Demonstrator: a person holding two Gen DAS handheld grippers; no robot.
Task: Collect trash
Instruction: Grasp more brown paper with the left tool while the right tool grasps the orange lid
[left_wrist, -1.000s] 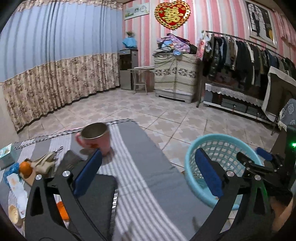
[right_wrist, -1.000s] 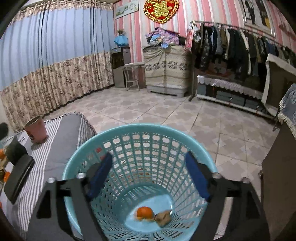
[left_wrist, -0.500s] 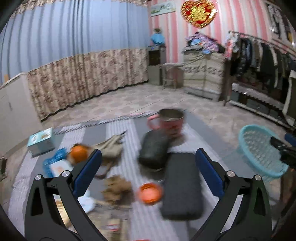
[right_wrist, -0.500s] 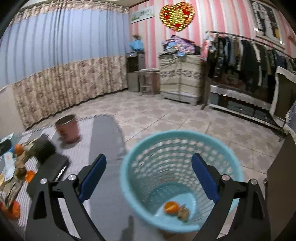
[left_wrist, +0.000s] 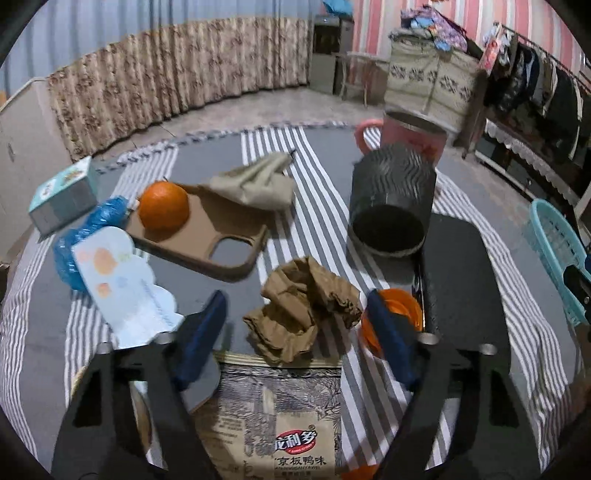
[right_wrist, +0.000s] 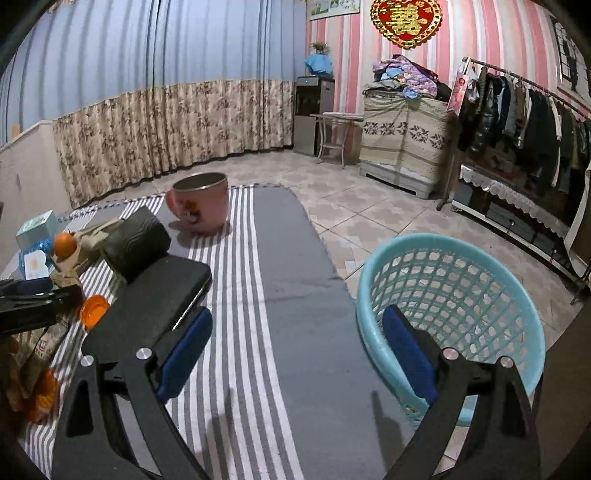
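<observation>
1. Two tongs are mine, one in each hand, both over a striped cloth on the surface.
2. My left tongs point down at a crumpled brown paper wad. The jaws are closing with the wad between them, and the blue pads do not yet press on it.
3. An orange cap lies just behind the right pad of those tongs, beside the wad.
4. A printed snack bag lies flat under the left tongs, its top edge touching the wad.
5. Past the wad, a brown phone case lies flat with an orange on its far end and a beige rag at its far corner.
6. To the left lie a pale cloud-shaped card, a blue wrapper and a small box.
7. To the right, a dark cylinder lies tipped toward me on its side, with a pink mug upright behind it and a flat black slab beside it.
8. My right tongs stand wide apart with nothing between them, over a bare part of the cloth.
9. A teal basket stands just off the right edge of the surface, its rim near the right pad of those tongs. I cannot see its bottom from here.
</observation>
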